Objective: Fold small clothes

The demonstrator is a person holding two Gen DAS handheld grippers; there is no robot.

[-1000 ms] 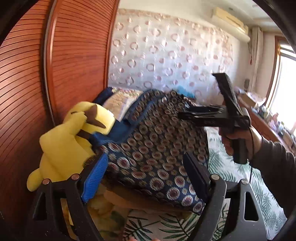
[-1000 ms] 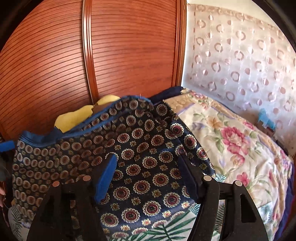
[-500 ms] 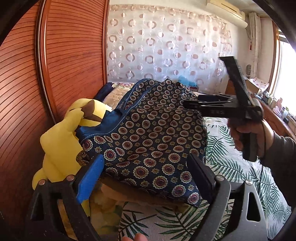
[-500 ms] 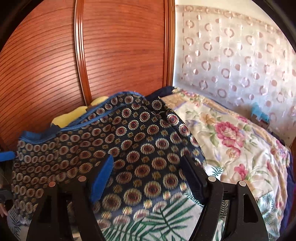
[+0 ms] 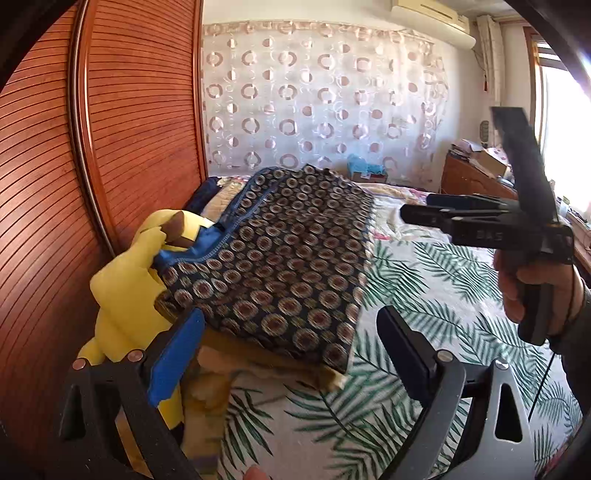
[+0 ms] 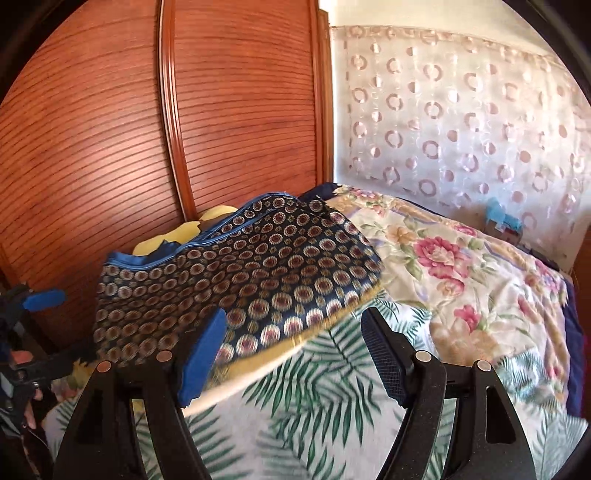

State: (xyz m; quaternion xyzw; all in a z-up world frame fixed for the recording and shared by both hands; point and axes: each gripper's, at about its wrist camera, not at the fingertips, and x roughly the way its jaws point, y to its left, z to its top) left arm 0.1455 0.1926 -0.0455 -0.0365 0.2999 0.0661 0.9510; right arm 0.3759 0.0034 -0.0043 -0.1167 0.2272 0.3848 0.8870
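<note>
One patterned garment (image 5: 280, 258), one yellow plush (image 5: 125, 295), two grippers: left (image 5: 288, 354), right (image 6: 291, 350). One leaf-print sheet (image 5: 424, 295), one floral quilt (image 6: 461, 266), one circle curtain (image 5: 317, 103), one air conditioner (image 5: 428, 14). One hand (image 5: 524, 284) visible.

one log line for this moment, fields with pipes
left gripper: open, empty | right gripper: open, empty | patterned garment: folded, lying on bed beside yellow plush

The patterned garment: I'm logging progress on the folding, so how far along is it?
Done: the patterned garment lies folded flat on a yellowish layer, beside the yellow plush toy. In hand: nothing; the left gripper and right gripper both stand open and empty, their jaws having just been opening. Left: no other unfolded clothes are clearly visible on the bed.
</note>
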